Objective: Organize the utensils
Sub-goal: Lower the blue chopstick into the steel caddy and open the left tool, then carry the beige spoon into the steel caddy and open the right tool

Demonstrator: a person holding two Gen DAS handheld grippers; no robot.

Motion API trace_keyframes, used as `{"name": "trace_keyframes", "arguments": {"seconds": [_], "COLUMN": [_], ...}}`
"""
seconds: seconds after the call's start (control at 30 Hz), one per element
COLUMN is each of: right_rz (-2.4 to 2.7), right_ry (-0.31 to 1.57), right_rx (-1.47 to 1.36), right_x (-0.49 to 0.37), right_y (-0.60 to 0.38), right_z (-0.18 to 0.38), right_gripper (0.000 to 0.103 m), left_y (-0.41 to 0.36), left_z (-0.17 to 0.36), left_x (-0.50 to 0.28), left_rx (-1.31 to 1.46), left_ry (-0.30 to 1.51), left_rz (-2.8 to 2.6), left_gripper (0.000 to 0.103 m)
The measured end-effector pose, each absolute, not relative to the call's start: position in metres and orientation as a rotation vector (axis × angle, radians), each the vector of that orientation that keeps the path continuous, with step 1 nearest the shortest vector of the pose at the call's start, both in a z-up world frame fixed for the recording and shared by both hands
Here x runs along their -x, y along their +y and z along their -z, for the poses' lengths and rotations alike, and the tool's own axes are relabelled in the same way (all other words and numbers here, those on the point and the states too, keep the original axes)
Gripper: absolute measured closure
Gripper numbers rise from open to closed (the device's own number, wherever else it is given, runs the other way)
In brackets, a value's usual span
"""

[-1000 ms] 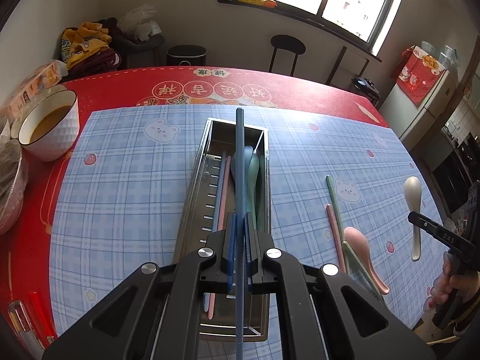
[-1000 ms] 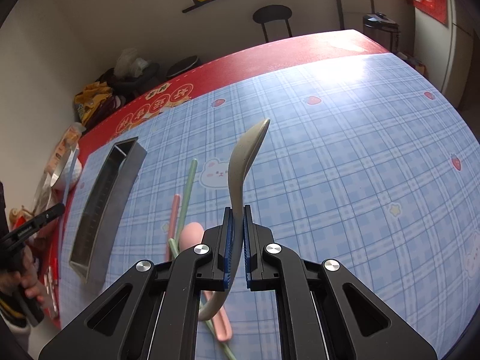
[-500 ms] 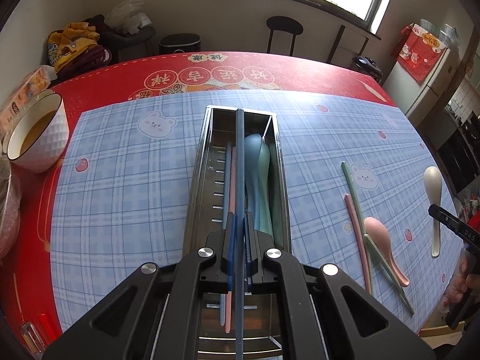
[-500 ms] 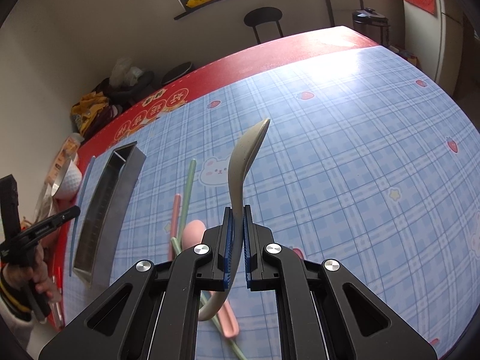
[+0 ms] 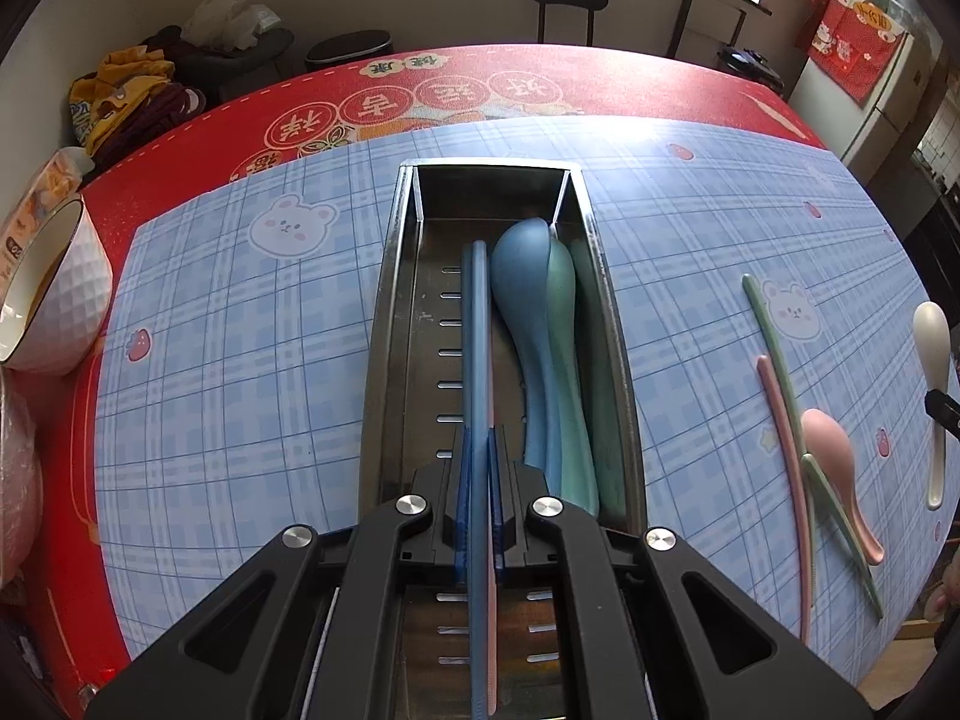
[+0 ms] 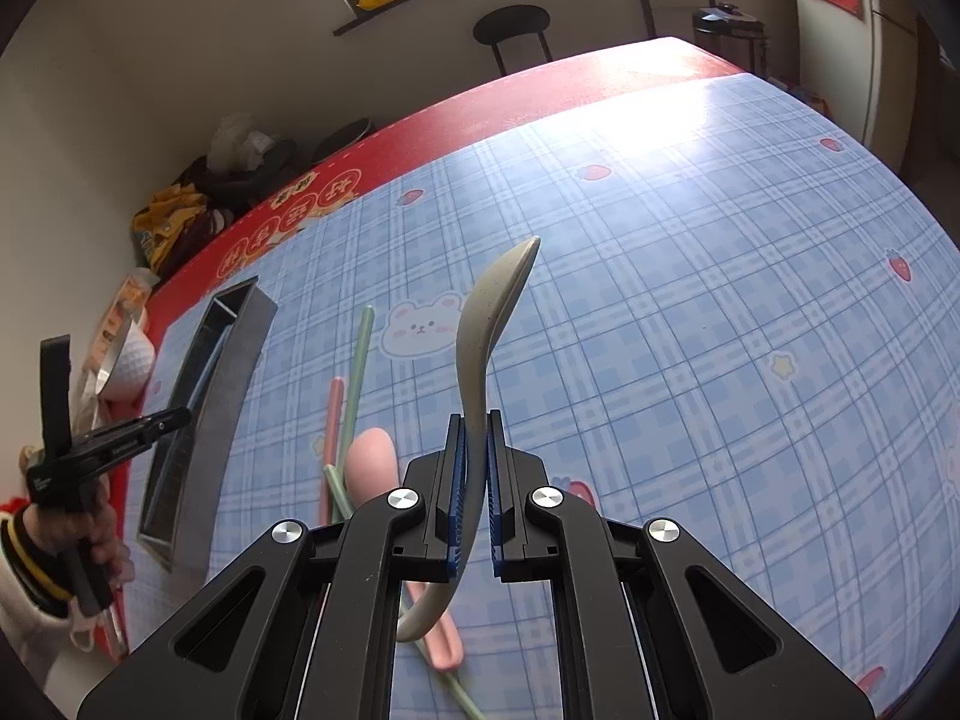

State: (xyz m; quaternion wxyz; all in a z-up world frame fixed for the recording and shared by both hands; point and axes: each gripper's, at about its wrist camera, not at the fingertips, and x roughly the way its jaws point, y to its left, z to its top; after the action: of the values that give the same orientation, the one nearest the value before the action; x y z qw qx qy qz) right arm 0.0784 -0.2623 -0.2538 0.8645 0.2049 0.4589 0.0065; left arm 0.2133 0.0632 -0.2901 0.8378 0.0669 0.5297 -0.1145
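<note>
My left gripper [image 5: 478,438] is shut on a blue chopstick [image 5: 478,330] and holds it low inside the long steel tray [image 5: 384,324], lengthwise. A blue spoon [image 5: 525,312] and a green spoon [image 5: 567,372] lie in the tray to its right. My right gripper [image 6: 474,420] is shut on the handle of a beige spoon [image 6: 489,312], held above the blue checked mat; the spoon also shows in the left wrist view [image 5: 933,354]. On the mat lie a pink spoon [image 5: 831,456], a pink chopstick [image 5: 780,420] and a green chopstick [image 5: 768,336].
A white bowl of brown liquid [image 5: 54,294] stands at the table's left edge. A second green chopstick [image 5: 840,528] lies under the pink spoon. The steel tray [image 6: 204,396] sits left of the right gripper. A stool [image 5: 567,0] and clutter stand beyond the red table.
My left gripper has moved forward and down, bringing the blue chopstick from above the tray into it. My right gripper holds the beige spoon about as before.
</note>
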Motion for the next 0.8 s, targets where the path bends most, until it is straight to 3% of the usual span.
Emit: {"name": "trace_keyframes", "arguments": {"seconds": [0.43,0.67,0.8], "right_rz": [0.016,-0.016,-0.043], "right_ry": [0.954,0.947,0.95], "right_rx": [-0.449,-0.459,-0.458], "right_x": [-0.069,-0.073,-0.082], "right_y": [-0.276,-0.268,-0.254], "right_z": [0.252,0.246,0.243], "right_gripper": [0.097,0.097,0.097], "left_y": [0.064,0.063,0.072], "left_z": [0.292,0.261,0.243], "left_x": [-0.215,-0.188,-0.167], "left_rx": [-0.165,-0.143,-0.103], "left_ry": [1.106,1.034,0.981], "left_rz": [0.196,0.217,0.21], "left_gripper": [0.094,0.059,0.031]}}
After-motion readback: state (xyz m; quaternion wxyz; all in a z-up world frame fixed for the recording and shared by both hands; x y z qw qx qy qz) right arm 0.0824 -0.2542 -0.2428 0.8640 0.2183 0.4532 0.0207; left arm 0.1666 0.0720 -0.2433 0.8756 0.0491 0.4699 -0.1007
